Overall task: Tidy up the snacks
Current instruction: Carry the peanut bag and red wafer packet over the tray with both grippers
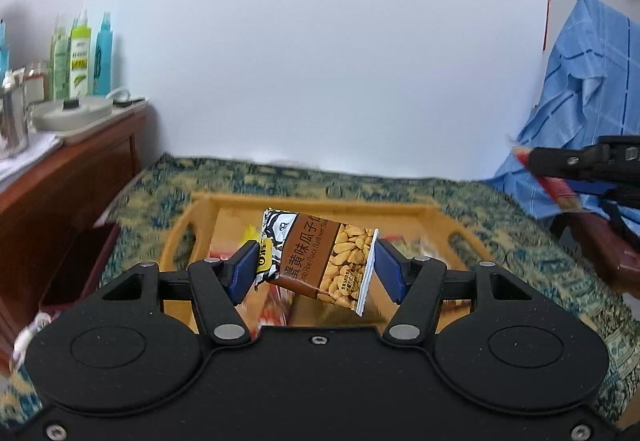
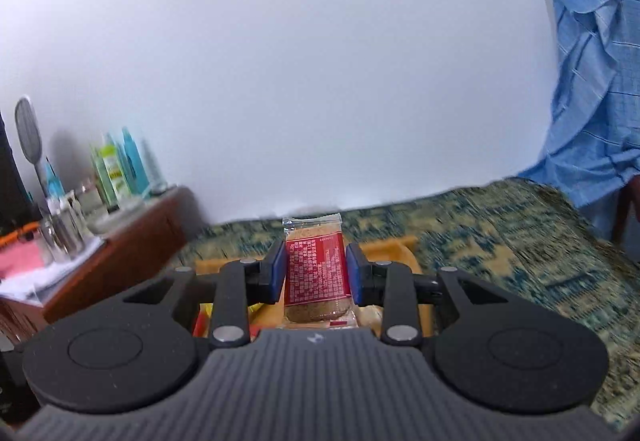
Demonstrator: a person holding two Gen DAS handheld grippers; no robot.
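Your left gripper (image 1: pixel 316 265) pinches a seed packet (image 1: pixel 320 261) by its two side edges, clear above the tray (image 1: pixel 432 215). Your right gripper (image 2: pixel 316 269) is clamped narrow on a red biscuit pack (image 2: pixel 316 273), also held above the tray's far rim. The tray sits mid-table on the patterned cloth (image 1: pixel 520 241). More wrappers lie in it, blurred, perhaps several. Sorting looks underway: two snacks are lifted out, neither is placed, and the rest remain.
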